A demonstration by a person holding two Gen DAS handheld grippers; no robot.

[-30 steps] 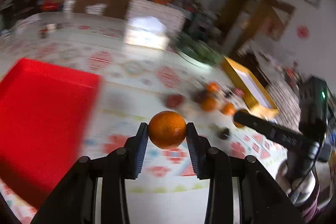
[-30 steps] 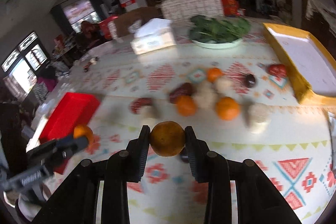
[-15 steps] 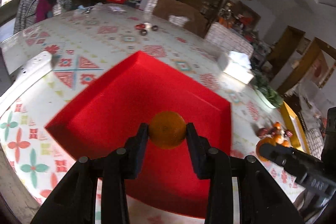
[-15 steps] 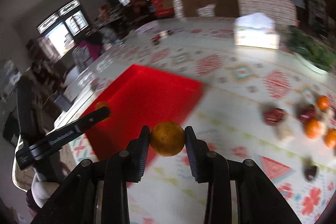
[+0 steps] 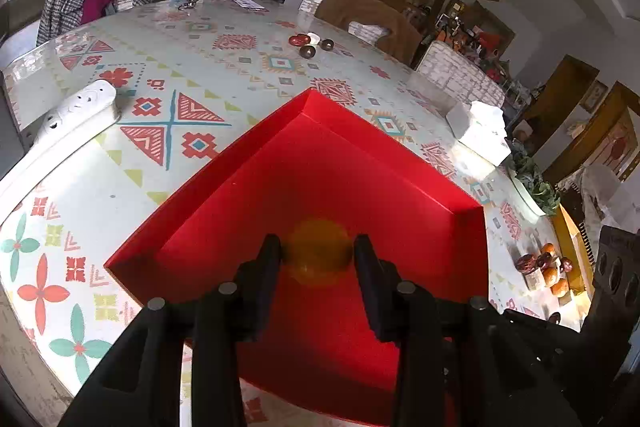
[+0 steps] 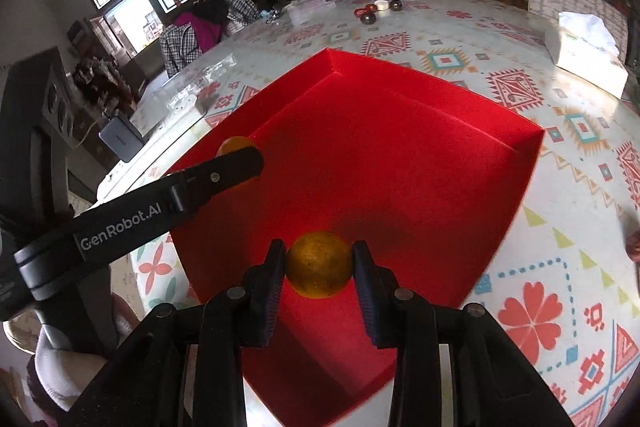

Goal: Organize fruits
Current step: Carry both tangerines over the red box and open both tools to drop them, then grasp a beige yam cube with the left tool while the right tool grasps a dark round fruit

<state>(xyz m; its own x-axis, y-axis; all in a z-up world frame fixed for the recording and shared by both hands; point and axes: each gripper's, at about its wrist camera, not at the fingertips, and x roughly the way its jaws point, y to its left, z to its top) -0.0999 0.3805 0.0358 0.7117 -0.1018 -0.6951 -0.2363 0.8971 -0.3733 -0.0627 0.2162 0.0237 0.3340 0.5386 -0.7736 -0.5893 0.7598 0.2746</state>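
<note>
Two grippers — left gripper point(image 5: 318, 253), right gripper point(image 6: 319, 269), one orange point(image 5: 318, 251) each — one red tray point(image 6: 400, 155)

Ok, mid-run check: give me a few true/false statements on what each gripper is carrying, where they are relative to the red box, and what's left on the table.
1. The left gripper is clamped on a round orange fruit. True.
2. The right gripper is open with nothing in it. False: it is shut on a second round orange fruit.
3. Both grippers are over the shallow red rectangular box. True.
4. The red box already has several fruits lying on its floor. False: no loose fruit shows inside it.
5. A cluster of oranges and dark red fruits sits on the patterned table outside the box. True.
</note>
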